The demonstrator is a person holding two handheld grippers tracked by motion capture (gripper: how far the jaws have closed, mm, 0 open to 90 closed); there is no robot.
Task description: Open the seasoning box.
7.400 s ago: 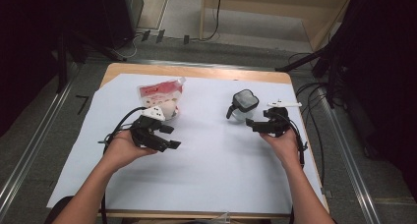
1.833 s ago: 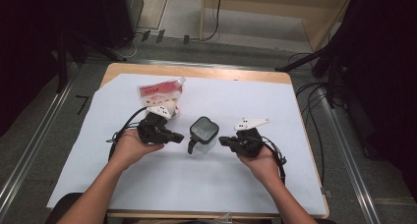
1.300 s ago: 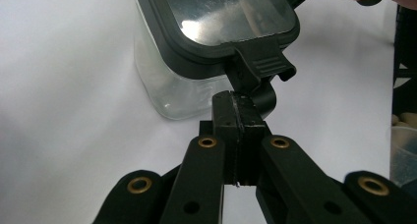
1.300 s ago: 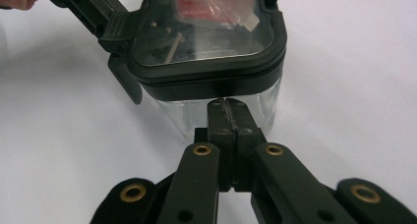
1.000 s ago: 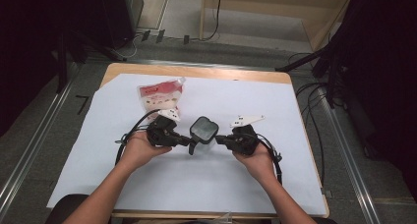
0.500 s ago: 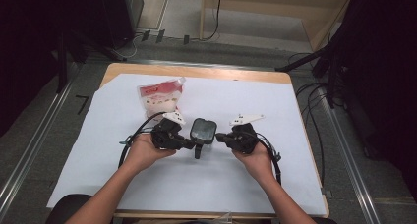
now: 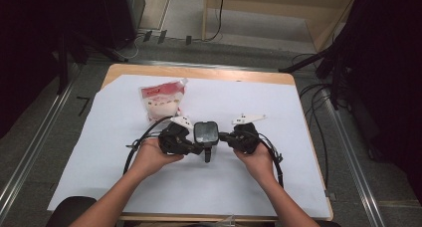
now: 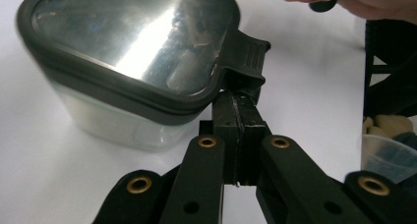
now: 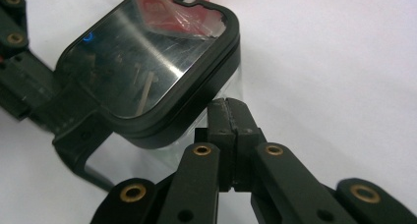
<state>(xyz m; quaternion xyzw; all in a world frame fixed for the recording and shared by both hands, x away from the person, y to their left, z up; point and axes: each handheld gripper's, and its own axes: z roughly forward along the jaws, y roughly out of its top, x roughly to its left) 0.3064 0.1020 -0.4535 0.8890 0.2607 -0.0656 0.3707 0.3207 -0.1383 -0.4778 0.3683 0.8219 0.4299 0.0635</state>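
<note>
A clear box with a black, shiny lid [image 7: 205,132] stands on the white sheet between my two grippers. My left gripper [image 7: 198,148] comes at it from the left, jaws shut. In the left gripper view its tips [image 8: 236,106] sit right under the lid's black latch tab [image 8: 244,62], with nothing between them. My right gripper [image 7: 223,136] comes from the right, also shut. In the right gripper view its tips [image 9: 228,111] rest against the box's clear wall [image 9: 216,91] just below the lid rim. A black strap [image 7: 207,155] hangs from the box toward me.
A red and white packet [image 7: 161,99] lies behind the left gripper toward the back left. The white sheet [image 7: 94,157] covers most of the wooden table [image 7: 199,73]. Cables trail from both grippers. Dark equipment stands around the table.
Over the earlier frames the right gripper brought the box from the back right to the middle. In the last second the left gripper closed in on the box from the left.
</note>
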